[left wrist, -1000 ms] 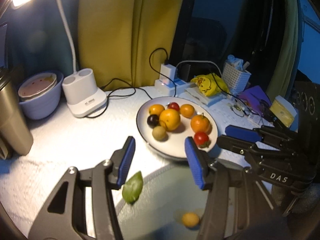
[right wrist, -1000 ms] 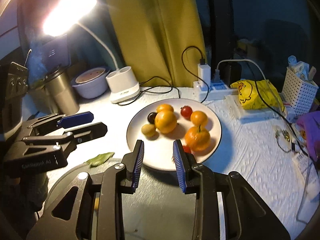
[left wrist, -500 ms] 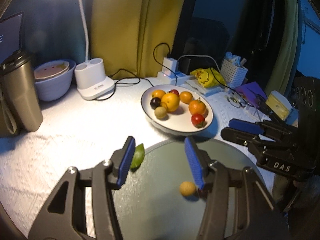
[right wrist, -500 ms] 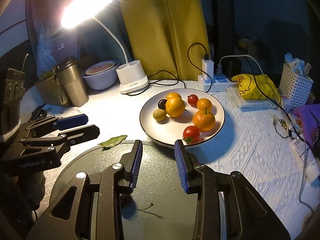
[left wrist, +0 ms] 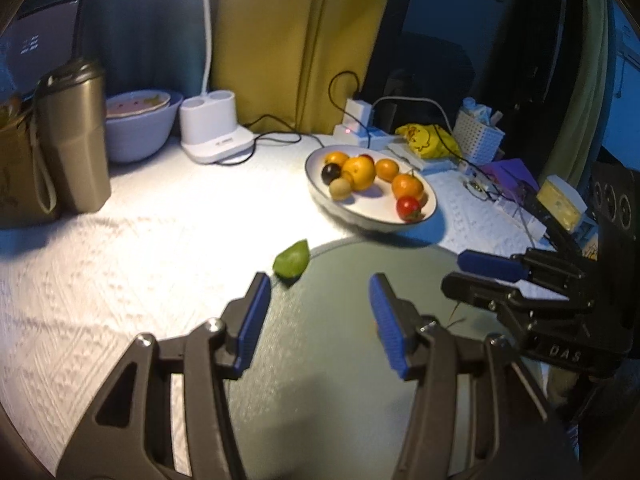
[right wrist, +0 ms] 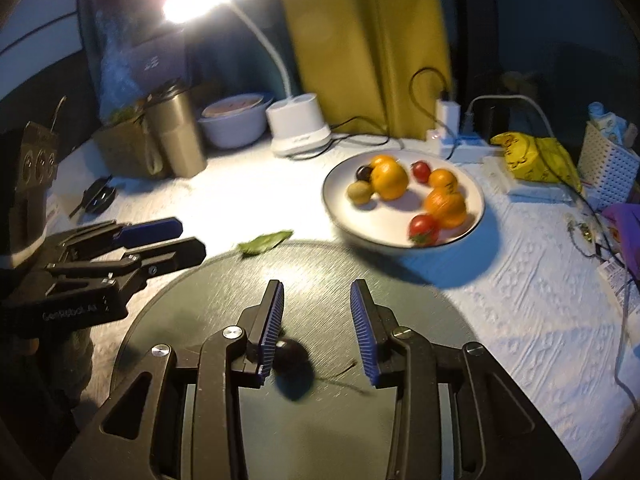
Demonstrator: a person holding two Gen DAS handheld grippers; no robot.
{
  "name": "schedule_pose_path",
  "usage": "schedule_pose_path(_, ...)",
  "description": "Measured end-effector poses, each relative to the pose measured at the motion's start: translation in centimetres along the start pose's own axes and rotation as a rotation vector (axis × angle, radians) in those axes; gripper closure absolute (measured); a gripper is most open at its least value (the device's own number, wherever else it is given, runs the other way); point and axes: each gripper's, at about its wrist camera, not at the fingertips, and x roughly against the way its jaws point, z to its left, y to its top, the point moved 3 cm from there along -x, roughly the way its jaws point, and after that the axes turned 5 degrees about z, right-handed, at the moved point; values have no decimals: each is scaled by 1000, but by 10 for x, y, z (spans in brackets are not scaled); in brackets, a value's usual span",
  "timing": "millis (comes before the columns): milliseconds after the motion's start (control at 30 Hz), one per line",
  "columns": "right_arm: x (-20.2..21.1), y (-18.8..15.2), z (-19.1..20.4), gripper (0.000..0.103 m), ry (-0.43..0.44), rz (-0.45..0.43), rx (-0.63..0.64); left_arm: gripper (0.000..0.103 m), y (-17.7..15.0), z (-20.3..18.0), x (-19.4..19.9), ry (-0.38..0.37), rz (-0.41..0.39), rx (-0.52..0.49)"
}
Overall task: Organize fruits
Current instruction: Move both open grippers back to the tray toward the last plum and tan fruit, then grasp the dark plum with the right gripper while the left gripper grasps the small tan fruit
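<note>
Both your hand-held grippers, left (left wrist: 316, 316) & right (right wrist: 316, 320), hang spread & empty over the dark tray (right wrist: 420, 320). Most fruit sits on the white plate (right wrist: 472, 220); one dark fruit (right wrist: 294, 364) lies under the right one, prob. next pick.

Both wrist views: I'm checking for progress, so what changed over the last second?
Both tongs, left and right, drew back from the white plate of fruit over the dark round tray, open and empty. The fruit and the green leaf stayed put.
</note>
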Motion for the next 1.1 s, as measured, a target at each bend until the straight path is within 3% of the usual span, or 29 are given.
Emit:
schedule_pose_path(333, -23, -22, 21, 66, 47, 97, 70, 50, -18, 4, -3, 23, 27, 37)
schedule_pose_path(667, -35, -29, 18, 66, 50, 138, 125, 50, -23, -3, -13, 49, 59, 39)
schedule_pose_path(767, -37, -31, 20, 71, 50, 141, 159, 50, -21, -7, -15, 53, 62, 31)
schedule_pose_path(1100, -19, -28, 1, 71, 52, 85, 134, 50, -19, -33, -31, 40, 97, -23)
